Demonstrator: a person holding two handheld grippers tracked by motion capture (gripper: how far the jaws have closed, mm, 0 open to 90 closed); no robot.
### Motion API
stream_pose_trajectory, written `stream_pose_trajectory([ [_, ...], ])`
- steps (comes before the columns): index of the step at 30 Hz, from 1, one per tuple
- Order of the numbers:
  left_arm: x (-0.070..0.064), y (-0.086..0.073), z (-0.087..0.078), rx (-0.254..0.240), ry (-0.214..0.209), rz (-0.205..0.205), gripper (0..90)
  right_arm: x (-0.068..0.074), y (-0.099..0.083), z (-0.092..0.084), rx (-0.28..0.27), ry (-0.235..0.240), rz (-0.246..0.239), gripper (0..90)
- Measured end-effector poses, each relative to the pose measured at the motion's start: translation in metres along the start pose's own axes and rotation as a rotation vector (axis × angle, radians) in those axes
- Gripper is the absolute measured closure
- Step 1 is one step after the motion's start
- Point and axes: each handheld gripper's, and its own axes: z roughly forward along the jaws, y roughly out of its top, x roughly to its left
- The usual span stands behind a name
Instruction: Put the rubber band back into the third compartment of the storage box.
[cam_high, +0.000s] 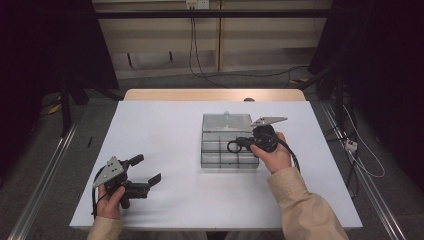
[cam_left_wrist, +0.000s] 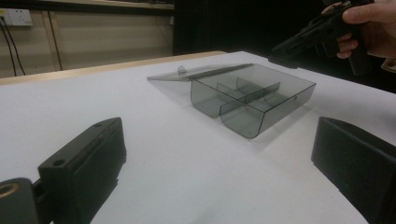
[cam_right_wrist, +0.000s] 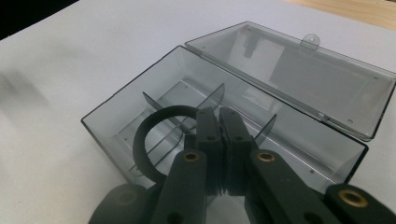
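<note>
High view, left gripper (cam_high: 145, 172): nearest the camera, low on the white table (cam_high: 165, 200), held in the person's left hand (cam_high: 111, 200); jaws spread wide, nothing between them.
High view, right gripper (cam_high: 239, 143): in the right hand (cam_high: 277, 156), over the near right part of the box (cam_high: 227, 142); a black ring (cam_high: 233, 146) sits at its tip.
High view, box: smoky clear plastic, dividers inside, lid (cam_high: 227, 121) laid open on the far side; well apart from the left jaws.

Left gripper view, jaws: two black pads rise at bottom left and bottom right, wide apart, bare table (cam_left_wrist: 187, 177) between them.
Left gripper view, box (cam_left_wrist: 254, 100): ahead of the jaws and a little right, open, compartments bare.
Left gripper view, right gripper (cam_left_wrist: 282, 57): above the box's far right corner, in a hand (cam_left_wrist: 369, 28).

Right gripper view, right gripper (cam_right_wrist: 219, 122): jaws pressed together, pinching the black ring (cam_right_wrist: 144, 140), which loops out to the left of the tips.
Right gripper view, box (cam_right_wrist: 116, 114): directly beyond and beneath the jaws; ring hangs over its divided compartments; whether it touches the dividers, cannot tell.
Right gripper view, lid (cam_right_wrist: 299, 70): flat open past the jaw tips.
</note>
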Motion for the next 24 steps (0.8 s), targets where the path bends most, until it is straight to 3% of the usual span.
stream_pose_trajectory([
  [24,0.000,0.000,-0.001,-0.001,0.003,-0.005,2.9,-0.015,-0.002,0.006,0.007,-0.033,0.033,88.2],
])
